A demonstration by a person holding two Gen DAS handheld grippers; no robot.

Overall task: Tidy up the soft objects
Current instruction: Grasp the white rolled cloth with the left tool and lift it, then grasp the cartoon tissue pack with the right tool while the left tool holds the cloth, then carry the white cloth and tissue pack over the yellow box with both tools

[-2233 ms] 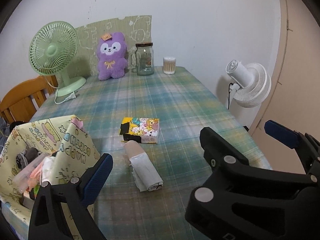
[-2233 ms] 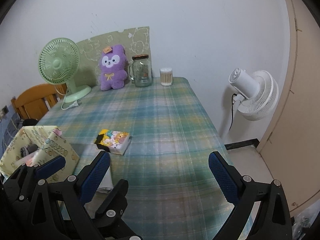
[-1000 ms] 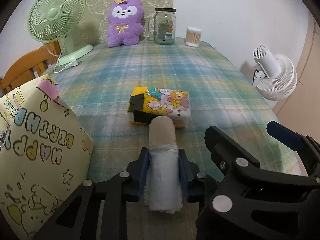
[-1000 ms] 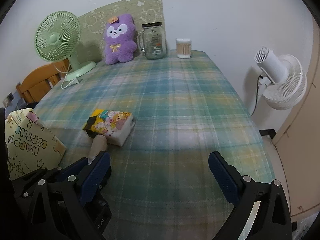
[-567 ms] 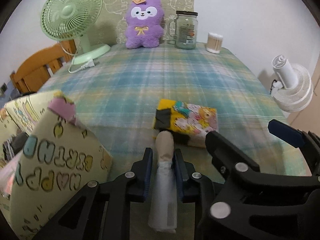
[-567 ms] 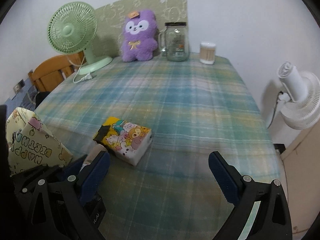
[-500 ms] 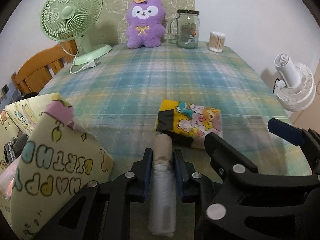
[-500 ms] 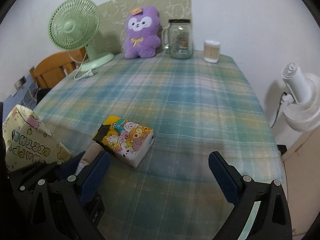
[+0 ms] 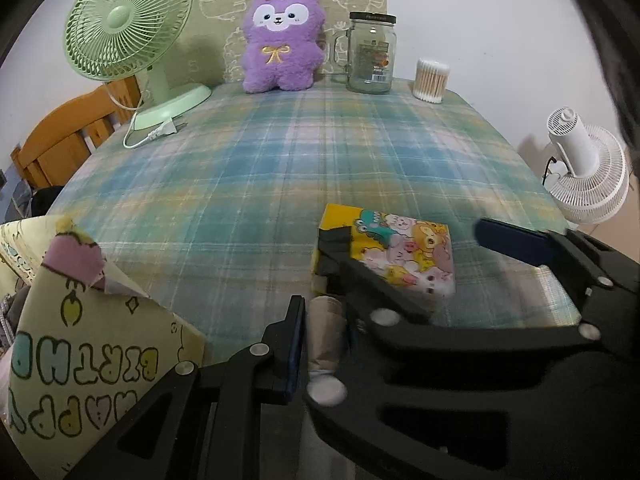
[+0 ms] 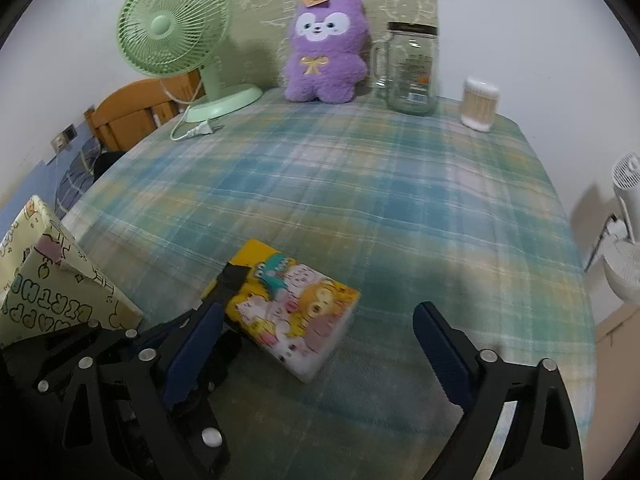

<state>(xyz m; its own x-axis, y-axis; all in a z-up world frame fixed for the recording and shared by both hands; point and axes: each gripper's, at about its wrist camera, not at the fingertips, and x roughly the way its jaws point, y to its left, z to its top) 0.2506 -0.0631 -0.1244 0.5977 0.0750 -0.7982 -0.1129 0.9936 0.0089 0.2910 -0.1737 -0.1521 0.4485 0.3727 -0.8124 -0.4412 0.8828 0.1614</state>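
Observation:
A rolled cloth [image 9: 326,332], beige at its far end and white nearer me, is clamped in my left gripper [image 9: 324,340], which is shut on it just above the plaid tablecloth [image 9: 280,168]. A yellow cartoon-print tissue pack [image 10: 296,304] lies flat on the table. My right gripper [image 10: 318,312] straddles the pack with jaws wide and closing, and the pads stand clear of it. In the left wrist view the right gripper [image 9: 424,264] reaches over the tissue pack [image 9: 400,252]. A purple plush toy [image 9: 282,40] sits at the table's far edge.
A "Happy Birthday" gift bag [image 9: 88,352] stands at the near left, also seen in the right wrist view [image 10: 52,292]. Along the back are a green fan [image 9: 128,28], a glass jar [image 9: 370,56] and a cotton-swab tub [image 9: 430,80]. A white fan [image 9: 584,176] is off the right edge.
My left gripper closed on the rolled cloth and lifted it off the table. My right gripper moved forward over the tissue pack, and its jaws have narrowed a little.

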